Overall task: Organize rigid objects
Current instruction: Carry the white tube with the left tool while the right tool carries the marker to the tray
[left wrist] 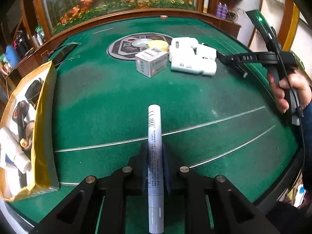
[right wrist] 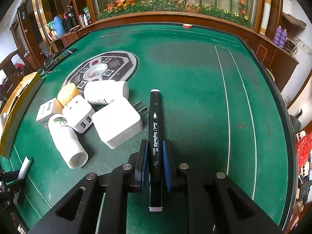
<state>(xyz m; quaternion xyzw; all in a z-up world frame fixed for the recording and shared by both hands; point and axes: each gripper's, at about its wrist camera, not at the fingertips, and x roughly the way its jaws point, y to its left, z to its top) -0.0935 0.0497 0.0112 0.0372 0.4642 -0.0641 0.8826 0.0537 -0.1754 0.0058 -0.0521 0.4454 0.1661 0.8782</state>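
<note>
White pen (left wrist: 154, 136) is pinched in left gripper (left wrist: 155, 161) jaws; black marker (right wrist: 155, 128) is pinched in right gripper (right wrist: 155, 161) jaws, both above green bench (right wrist: 195, 97).

A green felt tabletop (right wrist: 195, 74) with white lines carries a round control panel (right wrist: 109, 66) ahead-left of the right claw (right wrist: 155, 152). Nearer that claw lie white bottles (right wrist: 66, 138), two chargers (right wrist: 117, 124), a yellow jar (right wrist: 68, 93) and a small box (right wrist: 46, 111), clustered touching.

Black tool (right wrist: 155, 163), blue pads (right wrist: 166, 165), silver screws, "DAS" marking, dark-blue sleeve (left wrist: 307, 146).
</note>
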